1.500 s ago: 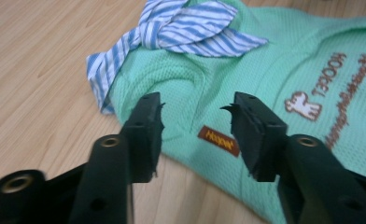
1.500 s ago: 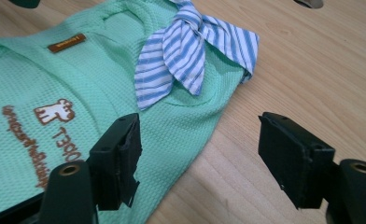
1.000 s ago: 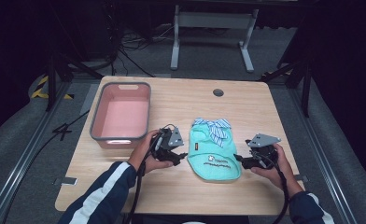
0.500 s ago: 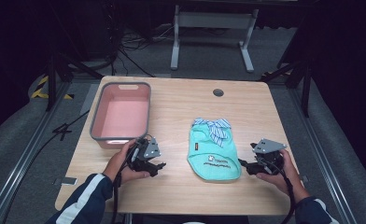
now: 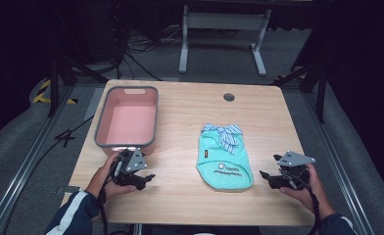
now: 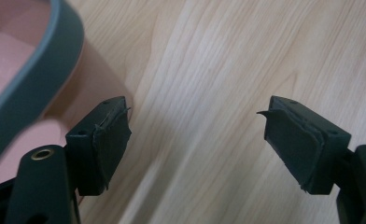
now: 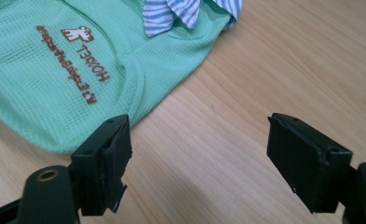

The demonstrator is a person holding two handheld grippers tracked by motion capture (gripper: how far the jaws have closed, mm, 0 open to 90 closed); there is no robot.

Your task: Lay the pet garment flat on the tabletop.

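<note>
A small mint-green garment (image 5: 224,159) with a blue-striped collar lies flat on the wooden table (image 5: 190,117), right of centre; its brown print and collar fill the upper left of the right gripper view (image 7: 64,70). My right gripper (image 5: 265,175) is open just right of the garment's lower edge, with bare wood between its jaws (image 7: 197,158). Near the front left, my left gripper (image 5: 151,176) is open above bare wood (image 6: 195,144), beside the front corner of a pink tub (image 5: 126,119) with a grey rim (image 6: 36,74).
A dark round grommet (image 5: 228,97) sits in the table near the far edge. A metal stand (image 5: 222,34) is on the floor behind the table. Bare wood stretches between the tub and the garment.
Both grippers have drawn back from the garment: the left one moved left and toward the person to the tub's front corner, the right one moved right and nearer the person. The garment stays flat.
</note>
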